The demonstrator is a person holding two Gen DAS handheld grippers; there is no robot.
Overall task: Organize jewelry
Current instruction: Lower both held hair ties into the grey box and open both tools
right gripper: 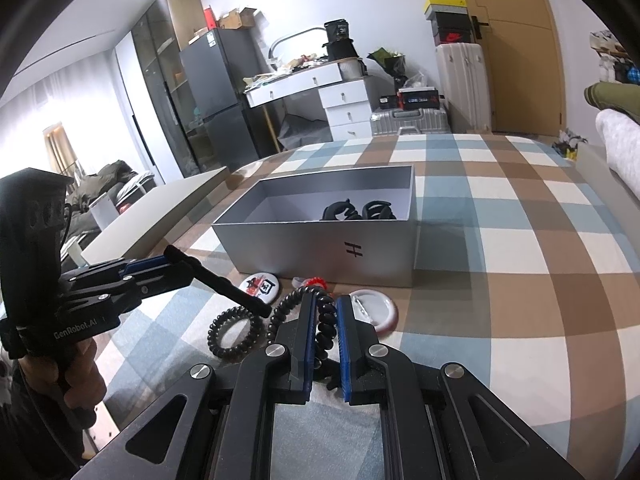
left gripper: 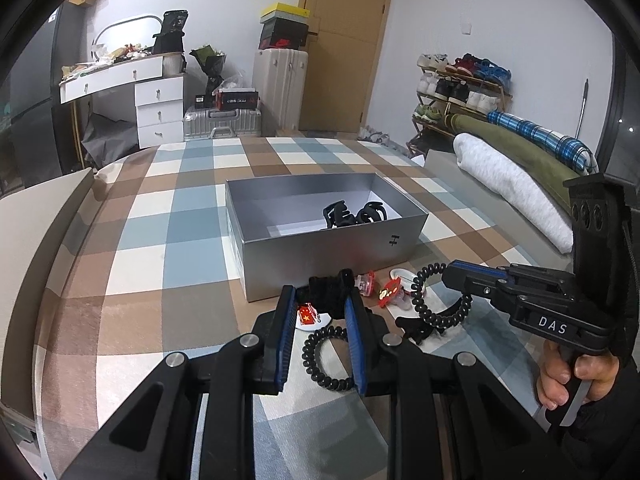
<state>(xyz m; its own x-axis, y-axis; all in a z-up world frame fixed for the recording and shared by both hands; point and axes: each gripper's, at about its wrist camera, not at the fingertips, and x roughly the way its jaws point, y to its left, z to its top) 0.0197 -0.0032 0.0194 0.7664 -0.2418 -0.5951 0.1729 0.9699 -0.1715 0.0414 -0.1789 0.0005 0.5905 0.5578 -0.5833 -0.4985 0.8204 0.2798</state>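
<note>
A grey open box [left gripper: 320,252] sits on the checked bed cover, with two black hair claws [left gripper: 352,213] inside; the box also shows in the right wrist view [right gripper: 320,248]. My left gripper [left gripper: 320,296] is shut on a black fuzzy hair tie [left gripper: 326,290], held in front of the box. My right gripper [right gripper: 325,304] is shut on a black spiral hair tie [right gripper: 324,320], which hangs from it in the left wrist view [left gripper: 430,300]. A second spiral tie [left gripper: 324,356] lies on the cover below my left gripper.
Loose items lie before the box: red clips [left gripper: 386,292], a white round badge [right gripper: 374,310], a red-and-white badge [right gripper: 260,285], a black claw [left gripper: 416,330]. Rolled blankets [left gripper: 516,184] lie at the right. A beige bed edge [left gripper: 36,232] runs at the left.
</note>
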